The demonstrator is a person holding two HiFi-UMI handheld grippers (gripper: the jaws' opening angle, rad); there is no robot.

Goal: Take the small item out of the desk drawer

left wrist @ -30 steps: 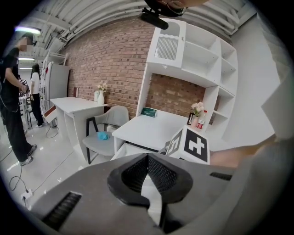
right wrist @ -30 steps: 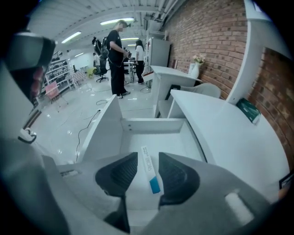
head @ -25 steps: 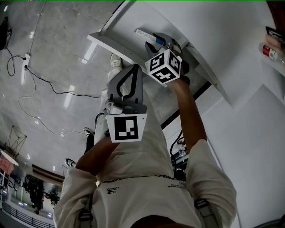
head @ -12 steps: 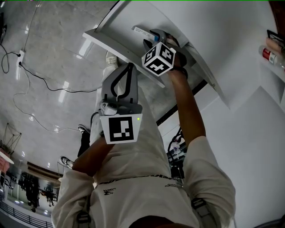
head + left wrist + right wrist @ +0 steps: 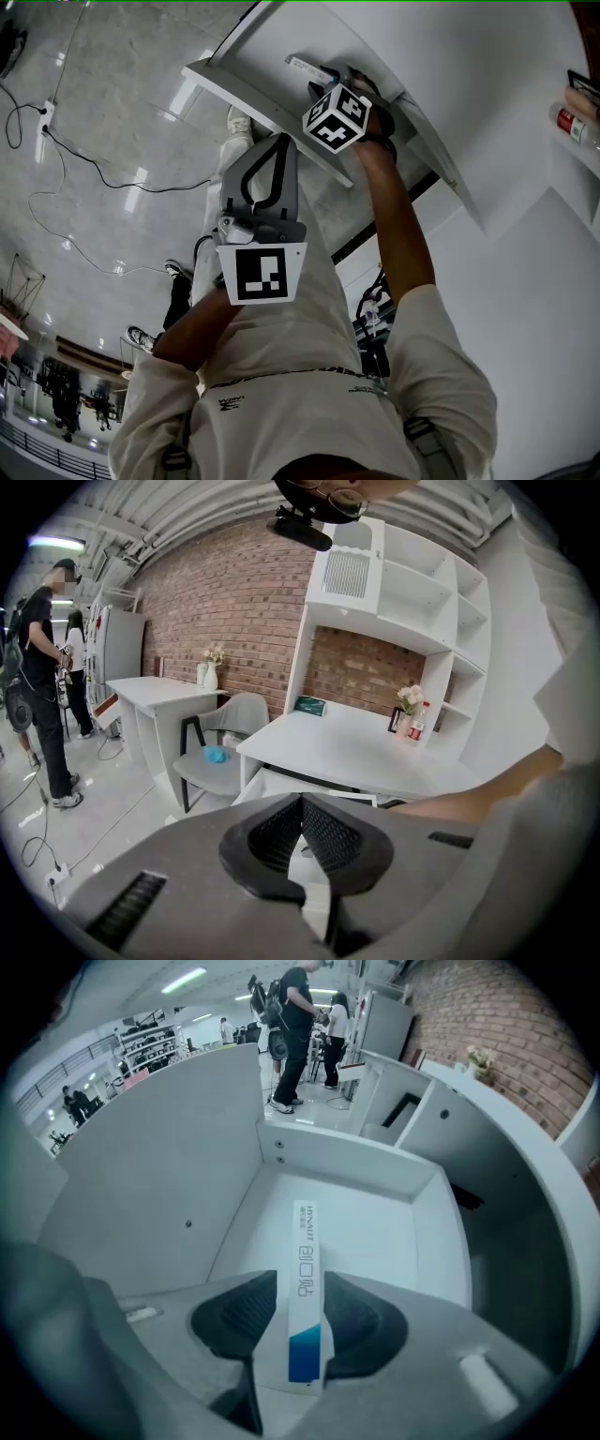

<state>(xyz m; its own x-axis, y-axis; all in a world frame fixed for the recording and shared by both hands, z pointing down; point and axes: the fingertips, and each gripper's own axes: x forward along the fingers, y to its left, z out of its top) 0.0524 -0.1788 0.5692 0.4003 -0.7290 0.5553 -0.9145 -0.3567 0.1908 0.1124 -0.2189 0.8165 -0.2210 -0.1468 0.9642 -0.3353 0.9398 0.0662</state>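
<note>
The white desk drawer (image 5: pixel 246 86) is pulled out from under the desk (image 5: pixel 450 56). My right gripper (image 5: pixel 323 82) reaches into it. In the right gripper view a small, long white box with a blue end (image 5: pixel 305 1269) stands on edge between the jaws of my right gripper (image 5: pixel 300 1314). The jaws are closing and both pads lie against the box. The box's far end (image 5: pixel 302 65) sticks out past the jaws over the drawer floor (image 5: pixel 375 1213). My left gripper (image 5: pixel 279 142) hangs in front of the drawer, shut and empty, its tips meeting (image 5: pixel 302 803).
The drawer's side wall (image 5: pixel 159 1166) rises at the left of the box. A bottle (image 5: pixel 574 120) stands on a shelf at the right. Cables (image 5: pixel 56 141) run over the floor. A chair (image 5: pixel 220 747) and a standing person (image 5: pixel 42 667) are to the left of the desk.
My right gripper has shifted slightly inside the drawer and its marker cube has turned a little, with the box still between the jaws. The left gripper has barely moved.
</note>
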